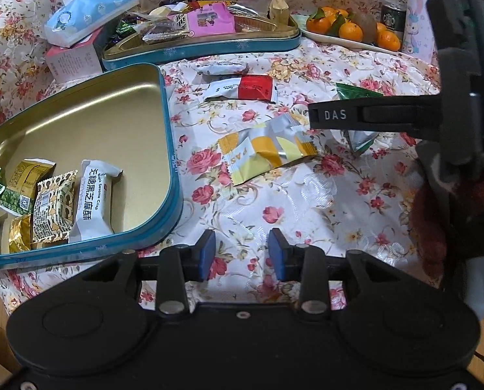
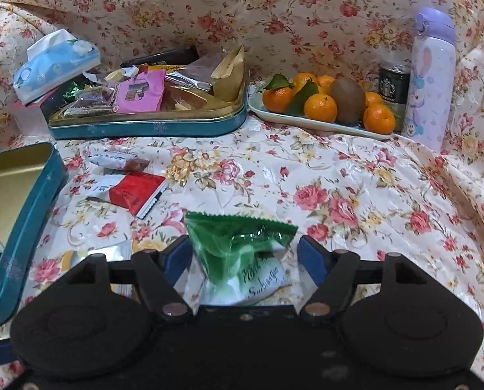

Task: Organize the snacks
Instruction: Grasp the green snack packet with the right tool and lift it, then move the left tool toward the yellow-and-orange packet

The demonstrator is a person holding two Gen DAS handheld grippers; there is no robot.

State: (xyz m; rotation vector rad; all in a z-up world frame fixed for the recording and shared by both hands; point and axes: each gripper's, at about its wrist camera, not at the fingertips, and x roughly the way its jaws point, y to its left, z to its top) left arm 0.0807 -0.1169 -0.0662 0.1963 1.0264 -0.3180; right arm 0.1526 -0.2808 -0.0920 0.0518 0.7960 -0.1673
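Tissue pack (image 2: pixel 55 65) placed far left, plate of mandarins (image 2: pixel 320 120) beside dark can (image 2: pixel 393 86), lilac flask (image 2: pixel 432 74) stood upright, flowered cloth (image 2: pixel 307 175) spread underneath

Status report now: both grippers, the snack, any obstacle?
Left gripper open, empty. Right gripper open around green snack packet. Nothing in the way.

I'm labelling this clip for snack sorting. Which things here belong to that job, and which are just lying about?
Part of the job:
- near tin with sorted snacks
- far tin piled with snacks
- green packet between the right tool's open pads
- yellow packet
- red-and-white packet

Lying about:
- tissue pack
- fruit plate
- coffee can
- purple bottle
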